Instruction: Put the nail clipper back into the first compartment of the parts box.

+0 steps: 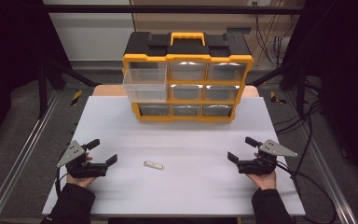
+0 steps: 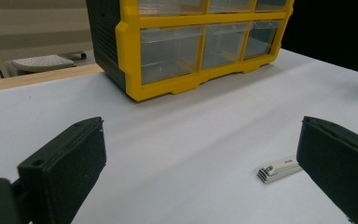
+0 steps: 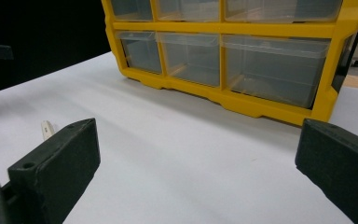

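Observation:
A yellow and black drawer organiser (image 1: 187, 77) with clear drawers stands at the back of the white table (image 1: 191, 186). Its top left drawer (image 1: 145, 82) is pulled out. A small white nail clipper (image 1: 154, 165) lies flat on the table between my grippers. My left gripper (image 1: 103, 151) rests at the front left, open, with nothing between its jaws. My right gripper (image 1: 241, 149) rests at the front right, also open and holding nothing. In the left gripper view the clipper (image 2: 279, 168) lies beside the right jaw. In the right gripper view the clipper (image 3: 47, 128) peeks out behind the left jaw.
The organiser (image 2: 186, 42) fills the back of the left gripper view, and the organiser (image 3: 233, 51) does the same in the right gripper view. Metal rails (image 1: 23, 154) run along both sides of the table. Cables (image 1: 307, 135) hang off to the right.

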{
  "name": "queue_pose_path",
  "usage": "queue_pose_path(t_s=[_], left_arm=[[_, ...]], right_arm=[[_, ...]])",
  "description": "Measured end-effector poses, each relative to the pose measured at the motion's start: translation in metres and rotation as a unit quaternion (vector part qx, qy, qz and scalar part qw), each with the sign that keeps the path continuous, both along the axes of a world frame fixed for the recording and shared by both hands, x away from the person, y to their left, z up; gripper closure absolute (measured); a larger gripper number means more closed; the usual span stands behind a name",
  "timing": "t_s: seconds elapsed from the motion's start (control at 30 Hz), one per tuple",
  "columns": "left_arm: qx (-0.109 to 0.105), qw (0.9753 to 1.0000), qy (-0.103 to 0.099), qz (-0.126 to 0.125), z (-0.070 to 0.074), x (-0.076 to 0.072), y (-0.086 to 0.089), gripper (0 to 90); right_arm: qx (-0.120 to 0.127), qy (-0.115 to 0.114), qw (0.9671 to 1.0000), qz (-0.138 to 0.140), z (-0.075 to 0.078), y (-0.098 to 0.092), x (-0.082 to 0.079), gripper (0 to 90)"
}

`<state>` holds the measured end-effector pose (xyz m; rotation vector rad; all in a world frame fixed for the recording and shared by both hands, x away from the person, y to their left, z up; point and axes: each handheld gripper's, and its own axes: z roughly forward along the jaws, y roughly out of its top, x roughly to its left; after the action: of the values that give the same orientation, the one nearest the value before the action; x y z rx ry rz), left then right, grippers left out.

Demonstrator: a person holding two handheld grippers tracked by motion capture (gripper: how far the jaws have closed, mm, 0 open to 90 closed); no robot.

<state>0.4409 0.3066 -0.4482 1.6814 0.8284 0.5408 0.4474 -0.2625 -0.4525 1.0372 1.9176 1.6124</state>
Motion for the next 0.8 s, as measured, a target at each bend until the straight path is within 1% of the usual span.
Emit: queue_pose_path(t_s=[0.17, 0.23, 0.27, 0.33, 0.4, 0.6, 0.8], left_arm=[[0.002, 1.0000, 0.002, -0.003, -0.001, 0.000, 0.000, 1.5], [0.004, 1.0000, 0.000, -0.003, -0.001, 0.000, 0.000, 1.5], [0.005, 1.0000, 0.000, -0.003, -0.001, 0.000, 0.000, 1.5], [0.002, 1.0000, -0.001, -0.002, -0.001, 0.000, 0.000, 1.5], [0.003, 1.0000, 0.000, -0.001, -0.001, 0.000, 0.000, 1.5], [0.004, 1.0000, 0.000, -0.002, -0.001, 0.001, 0.000, 1.5], [0.005, 1.0000, 0.000, -0.001, -0.001, 0.000, -0.001, 1.6]], right_arm=[[-0.003, 0.003, 1.0000, -0.001, 0.000, 0.000, 0.000, 0.6], [-0.004, 0.001, 1.0000, -0.002, 0.001, -0.001, 0.000, 0.6], [-0.004, 0.005, 1.0000, -0.002, 0.001, 0.000, 0.000, 0.6], [-0.010, -0.001, 1.0000, -0.002, 0.002, -0.001, 0.000, 0.6], [-0.008, -0.002, 1.0000, -0.001, 0.004, 0.001, 0.000, 0.6], [-0.021, -0.001, 0.9997, 0.009, 0.008, 0.008, 0.000, 0.6], [-0.026, -0.001, 0.9995, 0.019, 0.015, 0.018, 0.000, 0.6]])
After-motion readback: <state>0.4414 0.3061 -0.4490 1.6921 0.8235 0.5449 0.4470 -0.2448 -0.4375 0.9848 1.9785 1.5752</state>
